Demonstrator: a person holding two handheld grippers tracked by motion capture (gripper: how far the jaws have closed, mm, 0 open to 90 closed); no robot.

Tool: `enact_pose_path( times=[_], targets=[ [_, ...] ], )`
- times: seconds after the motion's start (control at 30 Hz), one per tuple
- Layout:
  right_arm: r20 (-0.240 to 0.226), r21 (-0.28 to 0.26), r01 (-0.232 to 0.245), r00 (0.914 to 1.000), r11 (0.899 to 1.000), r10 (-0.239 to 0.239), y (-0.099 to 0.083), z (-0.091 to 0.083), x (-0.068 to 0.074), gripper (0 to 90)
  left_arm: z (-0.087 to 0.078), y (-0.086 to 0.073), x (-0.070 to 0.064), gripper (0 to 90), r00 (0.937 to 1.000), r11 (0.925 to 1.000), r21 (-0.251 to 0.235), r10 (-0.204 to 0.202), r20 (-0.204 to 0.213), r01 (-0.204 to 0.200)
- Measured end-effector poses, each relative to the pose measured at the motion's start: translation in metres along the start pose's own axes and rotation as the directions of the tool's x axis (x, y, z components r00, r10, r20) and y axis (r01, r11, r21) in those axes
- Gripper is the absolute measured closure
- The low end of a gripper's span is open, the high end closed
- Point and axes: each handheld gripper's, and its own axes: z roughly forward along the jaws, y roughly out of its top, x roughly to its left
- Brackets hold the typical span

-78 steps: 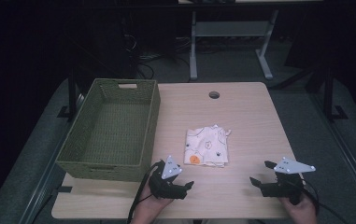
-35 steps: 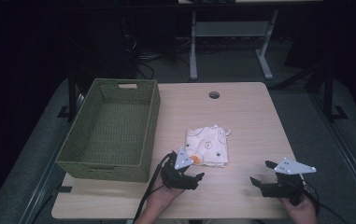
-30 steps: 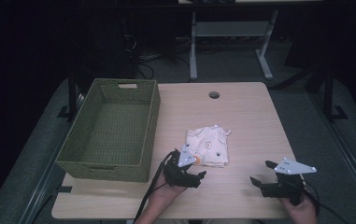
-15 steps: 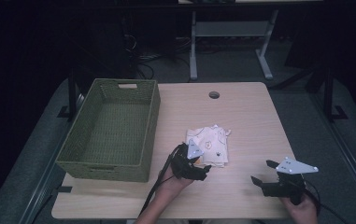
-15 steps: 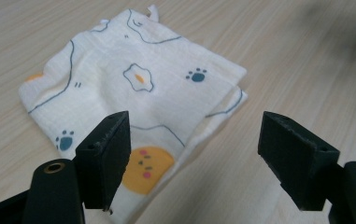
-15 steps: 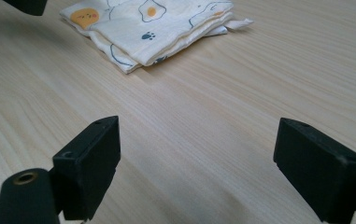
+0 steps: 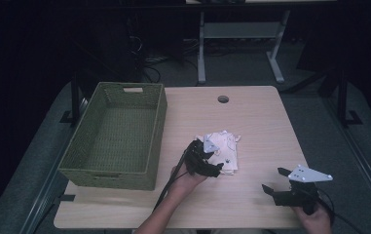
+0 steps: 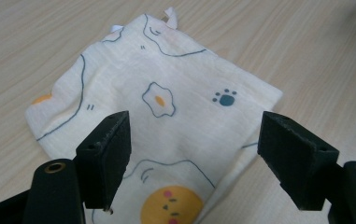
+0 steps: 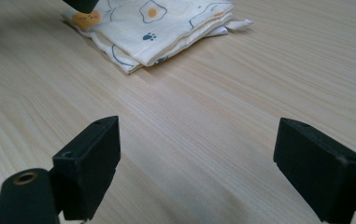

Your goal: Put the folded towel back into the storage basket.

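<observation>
Hovering with jaws spread wide over the near left corner of the folded cloth (image 8: 166, 121) at the table (image 7: 251, 117) middle, left gripper (image 8: 194, 158) nearest, right gripper (image 7: 290, 187) waiting released, well apart at the near right.

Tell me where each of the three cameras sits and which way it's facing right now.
High view: above the person's side, looking forward and down on the table, green basket, folded cloth; forearms, both grippers enter from below.
Left gripper view: on the left gripper, looking down at the cloth between its open jaws.
Right gripper view: on the right gripper, low over bare table, facing the cloth; open jaws show.
Shared: all three show the cloth.
</observation>
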Motion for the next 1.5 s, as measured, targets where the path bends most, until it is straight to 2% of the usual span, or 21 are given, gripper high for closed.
enact_pose_path(
  times=[0.6, 0.8, 0.83, 1.03, 1.07, 1.13, 1.33, 1.5],
  targets=[
    [-0.008, -0.015, -0.006, 1.0, 1.0, 0.006, 0.0, -0.002, -0.001, 14.4, 0.032, 0.027, 0.018, 26.9, 0.9999, 0.9956, 0.092, -0.012, -0.006, 0.013],
    [-0.009, -0.018, -0.009, 0.9999, 1.0, 0.008, 0.0, -0.002, -0.002, 14.5, 0.04, 0.027, 0.021, 26.9, 0.9996, 0.9929, 0.115, -0.027, -0.007, 0.028],
    [-0.01, -0.019, -0.007, 0.9999, 1.0, 0.007, 0.0, -0.002, -0.002, 14.5, 0.045, 0.026, 0.021, 26.9, 0.9994, 0.9904, 0.134, -0.033, -0.005, 0.034],
    [-0.01, -0.02, -0.015, 0.9998, 1.0, 0.015, 0.0, -0.003, -0.003, 14.5, 0.053, 0.022, 0.024, 27.1, 0.9984, 0.9834, 0.172, -0.057, -0.003, 0.056],
    [-0.01, -0.02, -0.015, 0.9998, 1.0, 0.015, 0.0, -0.003, -0.003, 14.5, 0.055, 0.02, 0.025, 27.1, 0.9973, 0.9817, 0.176, -0.074, 0.004, 0.072],
    [-0.01, -0.023, -0.012, 0.9999, 1.0, 0.012, 0.0, -0.003, -0.003, 14.5, 0.055, 0.02, 0.026, 27.4, 0.996, 0.9812, 0.172, -0.089, 0.005, 0.087],
    [-0.011, -0.026, -0.004, 0.9999, 1.0, 0.004, 0.0, -0.002, -0.002, 14.5, 0.055, 0.02, 0.025, 30.7, 0.9967, 0.9815, 0.174, -0.081, -0.007, 0.081],
    [-0.01, -0.025, -0.005, 0.9999, 1.0, 0.005, 0.0, -0.003, -0.002, 14.5, 0.055, 0.018, 0.024, 34.2, 0.995, 0.9823, 0.158, -0.098, -0.017, 0.1]
  ],
)
